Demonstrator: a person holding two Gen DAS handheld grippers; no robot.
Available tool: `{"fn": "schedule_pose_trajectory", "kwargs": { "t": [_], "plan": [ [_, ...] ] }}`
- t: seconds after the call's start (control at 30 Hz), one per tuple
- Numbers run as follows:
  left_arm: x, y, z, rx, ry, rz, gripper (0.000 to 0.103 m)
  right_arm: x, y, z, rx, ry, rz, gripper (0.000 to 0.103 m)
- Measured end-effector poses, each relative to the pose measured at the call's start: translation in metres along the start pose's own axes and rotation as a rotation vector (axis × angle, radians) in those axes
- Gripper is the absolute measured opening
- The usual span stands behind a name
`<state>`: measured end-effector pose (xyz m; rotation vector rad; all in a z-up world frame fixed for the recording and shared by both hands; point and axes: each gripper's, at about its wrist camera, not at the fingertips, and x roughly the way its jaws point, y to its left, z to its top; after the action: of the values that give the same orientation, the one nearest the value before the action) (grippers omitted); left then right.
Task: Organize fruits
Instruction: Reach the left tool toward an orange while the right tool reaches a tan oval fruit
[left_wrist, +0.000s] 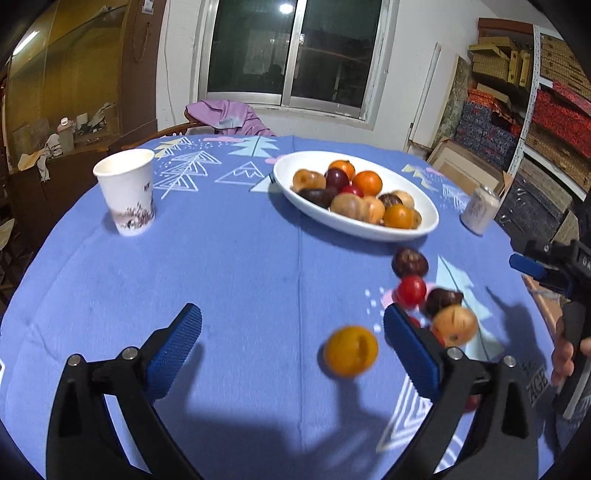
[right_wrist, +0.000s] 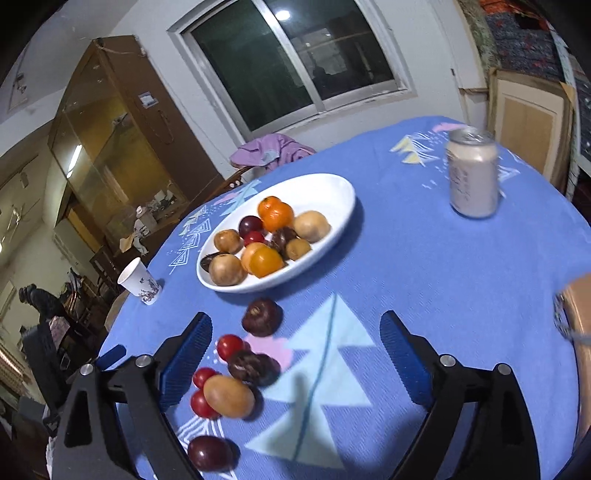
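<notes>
A white oval dish (left_wrist: 428, 221) at the table's far side holds several orange, tan, red and dark fruits. My left gripper (left_wrist: 291, 312) is open over the blue cloth. A blurred orange fruit (left_wrist: 351, 350) lies between its jaws, close to the right finger, and neither pad touches it. Loose fruits cluster just beyond that finger: a dark one (left_wrist: 409, 261), a red one (left_wrist: 412, 290), a tan one (left_wrist: 454, 325). My right gripper (right_wrist: 295, 321) is open too, over bare cloth. The same cluster sits by its left finger: dark fruit (right_wrist: 262, 317), tan fruit (right_wrist: 229, 396), purple plum (right_wrist: 208, 452).
A paper cup (left_wrist: 127, 192) stands at the left of the table and a drink can (right_wrist: 472, 173) at the right. A chair with a purple garment (left_wrist: 231, 118) is behind the table. Boxes and shelves (left_wrist: 535, 110) fill the right wall. A hand (left_wrist: 565, 354) holds the right gripper.
</notes>
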<state>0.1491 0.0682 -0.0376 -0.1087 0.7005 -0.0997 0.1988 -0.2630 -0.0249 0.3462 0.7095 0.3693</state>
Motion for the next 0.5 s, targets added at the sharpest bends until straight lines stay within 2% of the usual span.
{"fn": "schedule_pose_trajectory", "kwargs": {
  "t": [0.1,0.2,0.3,0.4,0.5],
  "plan": [
    [-0.009,-0.014,-0.010,0.074,-0.030,0.018,0.099,-0.008,-0.004,-0.004,0.020,-0.012,0.018,0.093],
    [-0.001,-0.029,-0.017,0.165,0.004,0.056,0.099,-0.008,0.001,-0.005,-0.005,-0.010,0.020,0.094],
    [0.004,-0.039,-0.020,0.210,0.030,0.064,0.099,-0.004,0.003,-0.006,-0.012,0.015,0.019,0.095],
    [0.010,-0.037,-0.017,0.199,0.053,0.068,0.099,-0.002,0.006,-0.008,-0.025,0.023,0.017,0.095],
    [0.023,-0.022,-0.014,0.135,0.114,0.086,0.099,-0.003,0.008,-0.010,-0.036,0.024,0.019,0.095]
  ]
}}
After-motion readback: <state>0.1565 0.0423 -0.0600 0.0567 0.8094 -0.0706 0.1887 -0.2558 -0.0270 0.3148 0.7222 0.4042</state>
